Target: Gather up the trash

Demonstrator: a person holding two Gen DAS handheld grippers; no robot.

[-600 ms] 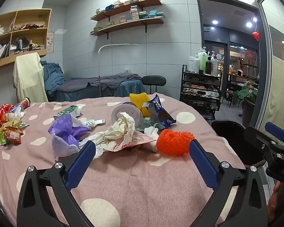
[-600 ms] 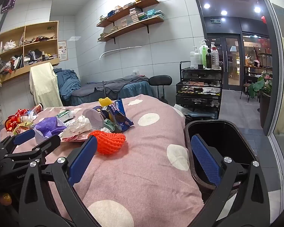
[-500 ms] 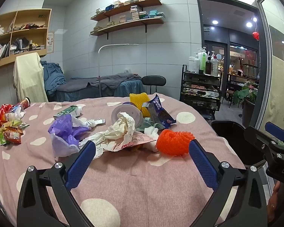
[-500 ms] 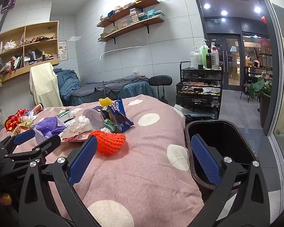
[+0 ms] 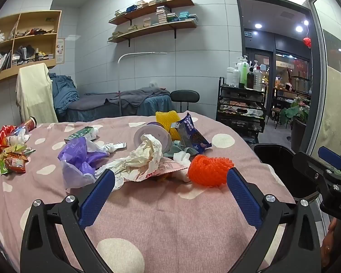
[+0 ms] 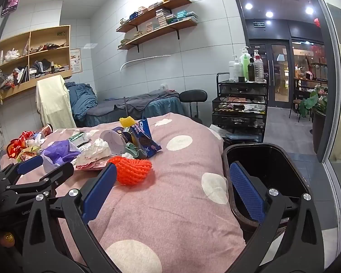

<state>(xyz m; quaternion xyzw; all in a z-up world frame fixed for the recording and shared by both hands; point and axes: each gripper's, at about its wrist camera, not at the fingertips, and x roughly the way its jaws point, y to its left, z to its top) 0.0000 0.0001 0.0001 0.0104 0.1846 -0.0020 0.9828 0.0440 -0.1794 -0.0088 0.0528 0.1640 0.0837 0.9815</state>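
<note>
A heap of trash lies on the pink dotted bedcover point(image 5: 161, 223): an orange foam net point(image 5: 209, 169), crumpled white paper point(image 5: 145, 157), a purple plastic bag point(image 5: 79, 159), a blue snack wrapper point(image 5: 192, 135), a yellow foam net point(image 5: 167, 121) and a white lid point(image 5: 152, 136). My left gripper point(image 5: 170, 187) is open just short of the heap, nothing between its fingers. My right gripper point(image 6: 172, 187) is open too, over the bed's right edge, with the orange net point(image 6: 134, 168) beyond its left finger. A black bin point(image 6: 266, 170) stands right of the bed.
More wrappers point(image 5: 10, 152) and a cup point(image 5: 30, 122) lie at the bed's far left. A green carton point(image 5: 81, 133) sits behind the purple bag. A black trolley with bottles point(image 6: 241, 104), a stool point(image 6: 193, 96) and a second bed point(image 5: 116, 104) stand behind.
</note>
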